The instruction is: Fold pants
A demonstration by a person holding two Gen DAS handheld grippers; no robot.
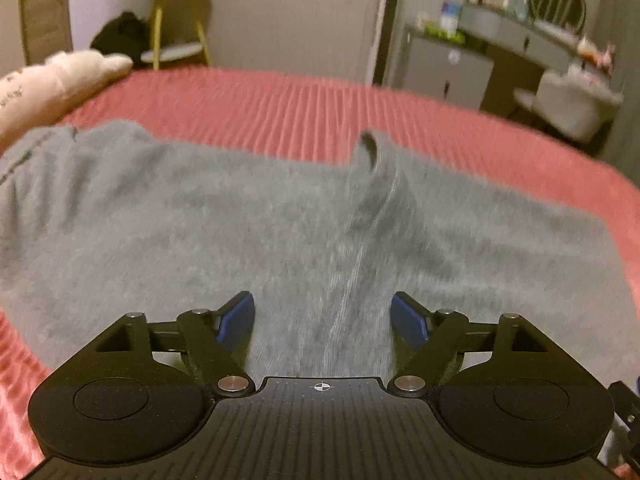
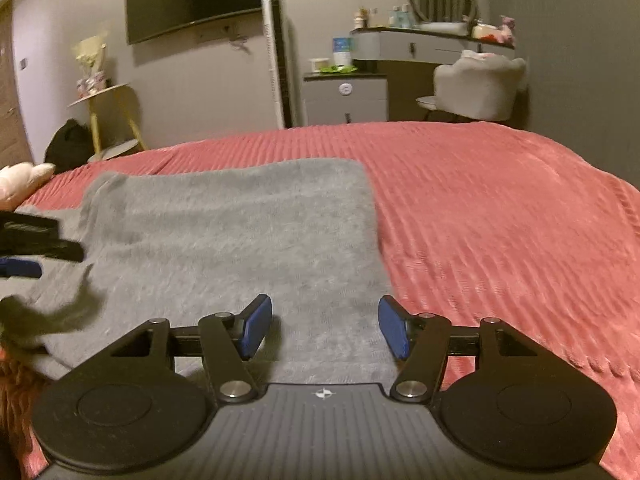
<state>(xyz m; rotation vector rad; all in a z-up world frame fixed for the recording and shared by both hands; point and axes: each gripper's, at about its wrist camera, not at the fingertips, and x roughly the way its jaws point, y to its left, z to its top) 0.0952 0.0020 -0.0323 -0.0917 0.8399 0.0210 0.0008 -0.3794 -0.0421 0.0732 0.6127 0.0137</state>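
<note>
Hovering over the bed, I hold both grippers above the pants, which lie spread flat on the red ribbed cover. My left gripper has its jaws spread wide, blue pads apart with only grey fabric showing below the gap; nothing is pinched between them. Ahead of it a ridge of cloth stands up from the pants, running away from me toward the far edge. The fabric reaches from the left side of that view to the right, and a pale pillow sits at the far left just beyond it.

My right gripper is also spread, pads apart and gripping nothing. It sits over the right edge of the pants: the left pad is above grey cloth, the right pad about at the border where grey meets red. In this view the pants form a roughly rectangular slab with a straight right edge. My left gripper shows at the far left, over the cloth.

Beyond the bed stand a chair, a dresser with a round mirror, and a yellow stool.
</note>
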